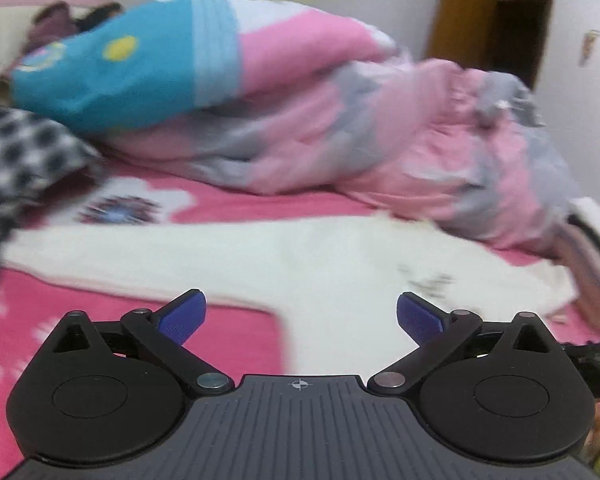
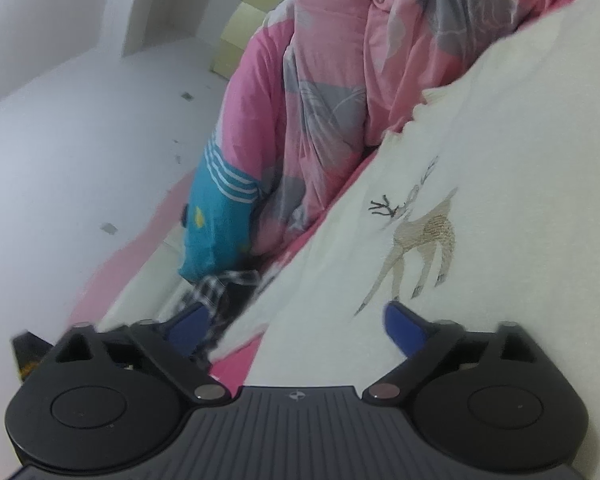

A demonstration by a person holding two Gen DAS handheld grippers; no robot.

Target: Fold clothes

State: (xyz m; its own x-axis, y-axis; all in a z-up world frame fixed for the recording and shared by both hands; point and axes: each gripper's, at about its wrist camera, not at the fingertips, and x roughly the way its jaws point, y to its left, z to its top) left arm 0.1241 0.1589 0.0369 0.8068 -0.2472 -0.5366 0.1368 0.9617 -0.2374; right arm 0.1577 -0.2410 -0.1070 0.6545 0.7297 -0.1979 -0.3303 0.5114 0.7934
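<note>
Motion blur smears the checkered cloth (image 1: 16, 168), cut off at left.

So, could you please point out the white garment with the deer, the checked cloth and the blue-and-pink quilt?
white garment (image 2: 480, 152): right wrist view, plain fabric above the deer.
checked cloth (image 1: 16, 160): left wrist view, middle of its patterned face.
blue-and-pink quilt (image 1: 112, 80): left wrist view, its blue panel.

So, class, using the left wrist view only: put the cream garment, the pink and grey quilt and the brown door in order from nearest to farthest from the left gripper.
1. cream garment: spread on the bed just beyond the open left gripper.
2. pink and grey quilt: heaped behind the garment, mid-picture.
3. brown door: at the far wall, upper right.
</note>
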